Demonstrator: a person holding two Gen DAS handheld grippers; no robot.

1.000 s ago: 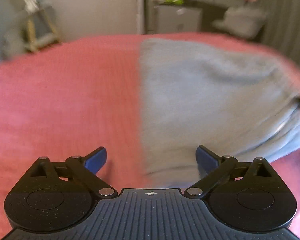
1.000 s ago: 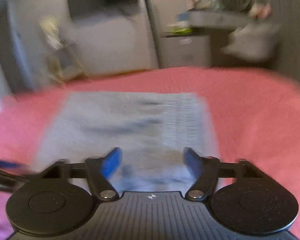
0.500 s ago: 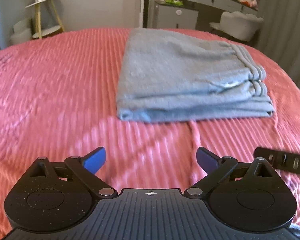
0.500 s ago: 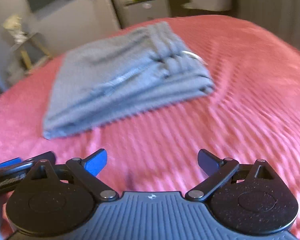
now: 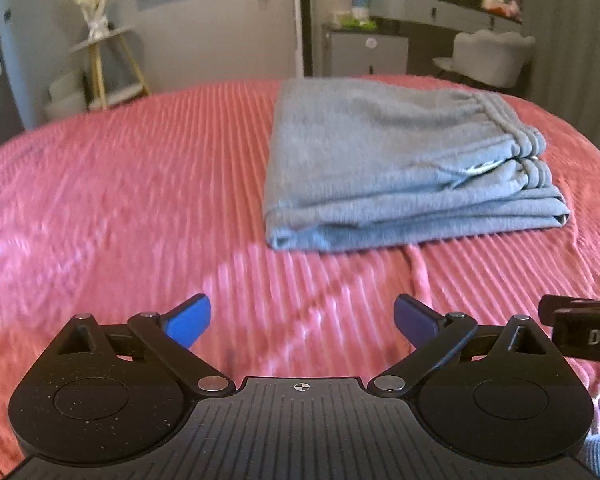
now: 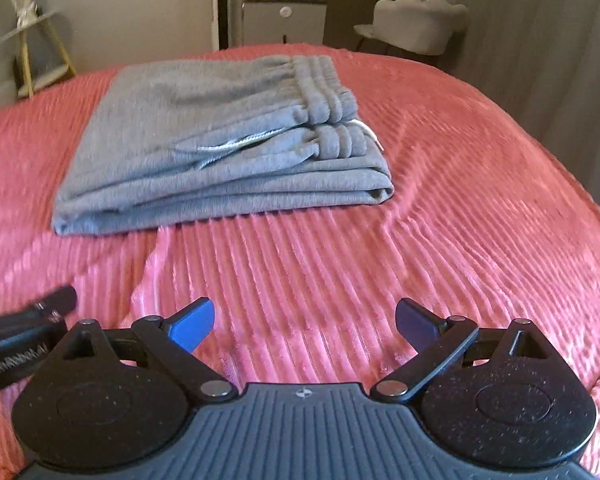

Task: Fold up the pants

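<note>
Both grippers have drawn back a little further from the grey pants than half a second ago, and the views are sharper. Those pants lie folded into a thick rectangular stack of soft, fleecy fabric on a pink bedspread, toward the far edge of the bed. Gathered, ribbed waistband layers sit on the stack's right end, with a pale drawstring showing between two layers. Narrow raised ribs run across the plush, slightly shiny bedspread, which wrinkles near the stack's front edge.

At the near side of the bed, the left gripper has its blue-padded fingers spread wide, holding nothing and touching nothing. Beside it, the right gripper is likewise spread wide and empty above the bedspread. Each gripper's black body shows at the edge of the other's view.
</note>
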